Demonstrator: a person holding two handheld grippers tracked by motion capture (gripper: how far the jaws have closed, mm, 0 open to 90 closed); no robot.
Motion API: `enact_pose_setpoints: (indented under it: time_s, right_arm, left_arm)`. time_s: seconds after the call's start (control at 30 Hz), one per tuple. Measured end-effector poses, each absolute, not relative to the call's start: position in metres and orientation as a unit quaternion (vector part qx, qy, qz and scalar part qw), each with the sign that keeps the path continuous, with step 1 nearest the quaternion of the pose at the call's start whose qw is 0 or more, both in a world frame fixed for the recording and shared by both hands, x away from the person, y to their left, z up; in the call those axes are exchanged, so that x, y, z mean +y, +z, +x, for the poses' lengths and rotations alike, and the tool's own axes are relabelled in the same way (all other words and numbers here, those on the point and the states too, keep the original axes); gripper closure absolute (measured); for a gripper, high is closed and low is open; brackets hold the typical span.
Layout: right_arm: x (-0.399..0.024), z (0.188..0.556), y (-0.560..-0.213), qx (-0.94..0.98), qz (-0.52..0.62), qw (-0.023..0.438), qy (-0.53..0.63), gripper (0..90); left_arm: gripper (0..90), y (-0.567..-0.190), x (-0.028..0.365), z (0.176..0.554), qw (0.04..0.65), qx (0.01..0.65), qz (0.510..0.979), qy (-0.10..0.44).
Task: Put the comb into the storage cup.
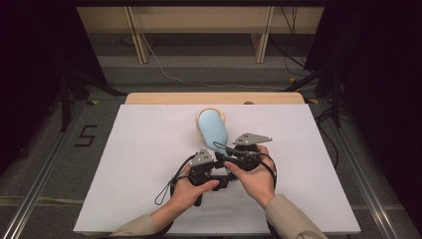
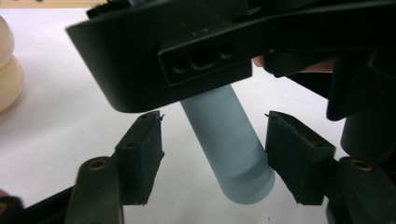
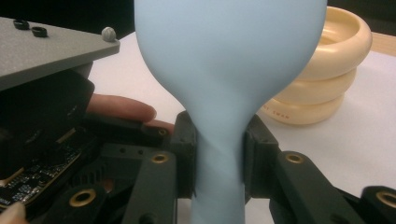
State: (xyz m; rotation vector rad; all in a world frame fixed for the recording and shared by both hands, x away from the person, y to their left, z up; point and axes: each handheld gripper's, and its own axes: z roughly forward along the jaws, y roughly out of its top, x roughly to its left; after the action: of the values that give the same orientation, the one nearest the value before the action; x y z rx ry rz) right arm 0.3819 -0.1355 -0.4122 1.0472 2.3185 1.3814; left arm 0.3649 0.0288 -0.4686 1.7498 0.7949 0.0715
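Pale blue plastic brush (image 1: pixel 213 130) lies lengthwise on the white table (image 1: pixel 139 164), its handle clamped by the right gripper (image 3: pixel 218 154), the half-open left gripper (image 2: pixel 215 154) straddling the handle's end without touching.

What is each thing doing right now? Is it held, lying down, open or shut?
Blue brush: head lifted over the table, handle clamped.
Right gripper: shut on the blue brush's handle.
Left gripper: open, jaws either side of the handle's end; one pad may just touch it.
Cream rings: stacked on the white table, not held.
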Motion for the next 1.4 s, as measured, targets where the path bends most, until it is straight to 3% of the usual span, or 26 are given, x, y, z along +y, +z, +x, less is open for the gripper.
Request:
enact_pose_setpoints:
  time_s: [0.6, 1.0, 1.4]
  right_arm:
    - [-0.1349, 0.3816, -0.4125, 0.794, 0.358, 0.125, 0.475, 70.4]
    - [-0.1337, 0.3813, -0.4134, 0.794, 0.357, 0.125, 0.475, 70.4]
    - [-0.1334, 0.3814, -0.4134, 0.794, 0.357, 0.125, 0.476, 70.4]
  left_arm:
    - [45.6, -0.4689, 0.0304, 0.3650, 0.580, 0.339, 0.740, 0.028]
    - [56.5, -0.4683, 0.0331, 0.3661, 0.592, 0.342, 0.730, 0.014]
    - [59.0, -0.4686, 0.0340, 0.3665, 0.595, 0.346, 0.726, 0.010]
